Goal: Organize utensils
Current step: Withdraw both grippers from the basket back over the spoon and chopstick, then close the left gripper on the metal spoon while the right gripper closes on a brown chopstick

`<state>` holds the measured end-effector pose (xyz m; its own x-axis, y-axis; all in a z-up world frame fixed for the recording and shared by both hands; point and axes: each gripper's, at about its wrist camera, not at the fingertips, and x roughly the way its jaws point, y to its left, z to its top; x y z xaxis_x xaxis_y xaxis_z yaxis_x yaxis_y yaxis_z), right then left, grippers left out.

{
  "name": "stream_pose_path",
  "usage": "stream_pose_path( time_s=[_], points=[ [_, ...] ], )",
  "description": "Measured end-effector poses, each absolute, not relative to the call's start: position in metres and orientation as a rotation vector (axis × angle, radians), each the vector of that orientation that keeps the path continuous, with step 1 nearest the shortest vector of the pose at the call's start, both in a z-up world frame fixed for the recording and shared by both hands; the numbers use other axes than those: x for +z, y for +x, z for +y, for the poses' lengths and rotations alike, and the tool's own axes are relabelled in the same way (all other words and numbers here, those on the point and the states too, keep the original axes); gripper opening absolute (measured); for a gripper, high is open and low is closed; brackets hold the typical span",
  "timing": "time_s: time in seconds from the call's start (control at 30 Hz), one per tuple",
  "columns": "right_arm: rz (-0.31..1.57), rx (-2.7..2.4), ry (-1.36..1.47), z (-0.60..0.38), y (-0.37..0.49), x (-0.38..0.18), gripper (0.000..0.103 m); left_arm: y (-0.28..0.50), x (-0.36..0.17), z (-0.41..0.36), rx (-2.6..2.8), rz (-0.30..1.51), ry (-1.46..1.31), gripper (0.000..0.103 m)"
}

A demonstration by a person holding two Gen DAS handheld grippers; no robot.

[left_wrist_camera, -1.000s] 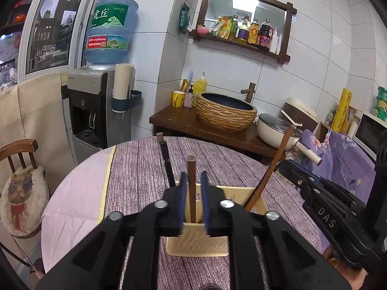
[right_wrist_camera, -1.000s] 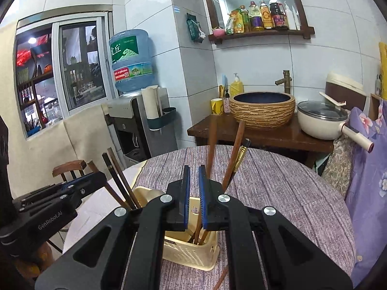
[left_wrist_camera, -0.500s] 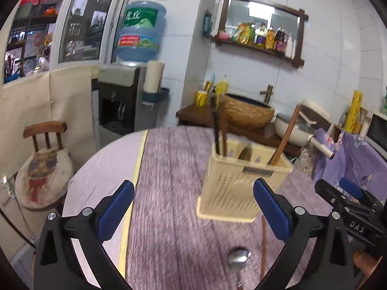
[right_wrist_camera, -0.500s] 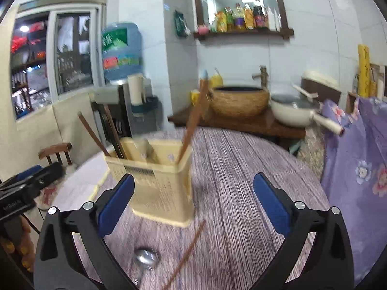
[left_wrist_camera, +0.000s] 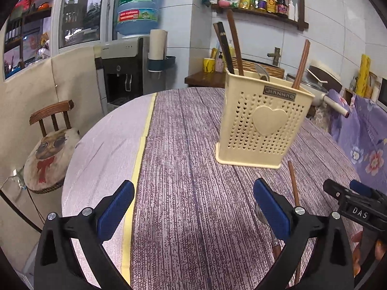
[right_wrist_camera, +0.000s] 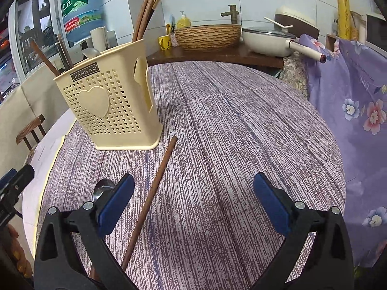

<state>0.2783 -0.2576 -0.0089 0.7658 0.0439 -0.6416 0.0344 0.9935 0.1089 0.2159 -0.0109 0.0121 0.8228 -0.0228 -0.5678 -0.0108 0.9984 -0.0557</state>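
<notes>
Picking up the last strays is what we're on now: one brown chopstick point(right_wrist_camera: 152, 198) and a metal spoon point(right_wrist_camera: 101, 189) lie flat on the purple tablecloth point(right_wrist_camera: 229, 133), just in front of the cream utensil caddy point(right_wrist_camera: 108, 106), which already has several chopsticks and a spoon standing in it. Both claws are wide open with nothing between the pads. The right gripper point(right_wrist_camera: 193, 199) hangs low over the cloth with the chopstick running under its left pad, and the spoon bowl peeks out just beside that pad. The left gripper point(left_wrist_camera: 193, 201) sits to the caddy's left, over bare cloth.

We'd say slide the right one over so the stick sits centred between the pads, then pinch near its middle so it doesn't swing (thin round sticks love to roll away on fabric). The spoon is probably easier by the handle.

Room-wise, the right half of the round table is bare, so there's plenty of swing space. Left side, the cloth's yellow edge point(left_wrist_camera: 139, 154) and the table rim are close, with a cushioned chair point(left_wrist_camera: 48, 149) below.
</notes>
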Motion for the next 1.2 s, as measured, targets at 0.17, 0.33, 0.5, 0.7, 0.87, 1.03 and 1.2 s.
stream_pose_path(
  time_s=[0.17,0.33,0.5,0.7,0.87,1.03,1.2],
  points=[
    [0.700,0.021,0.058,-0.247,0.279,-0.003,0.097,0.216,0.011,-0.012,-0.019,0.613,-0.042,0.097],
    [0.757,0.007,0.158,-0.260,0.286,-0.006,0.097,0.214,0.008,-0.011,0.013,0.633,-0.017,0.097],
    [0.778,0.008,0.185,-0.263,0.290,-0.009,0.097,0.216,0.004,-0.008,0.016,0.660,-0.013,0.097],
    [0.848,0.014,0.145,-0.244,0.314,-0.018,0.079,0.216,-0.001,-0.008,0.004,0.689,-0.034,0.097],
    [0.910,0.000,0.102,-0.225,0.337,-0.028,0.055,0.213,-0.003,-0.007,0.018,0.694,-0.013,0.097],
    [0.948,-0.035,0.064,-0.211,0.351,-0.039,0.042,0.212,-0.006,-0.004,0.018,0.703,-0.018,0.097],
    [0.937,-0.049,0.037,-0.204,0.357,-0.037,0.030,0.212,-0.010,-0.008,0.004,0.714,-0.021,0.097]
  ],
)
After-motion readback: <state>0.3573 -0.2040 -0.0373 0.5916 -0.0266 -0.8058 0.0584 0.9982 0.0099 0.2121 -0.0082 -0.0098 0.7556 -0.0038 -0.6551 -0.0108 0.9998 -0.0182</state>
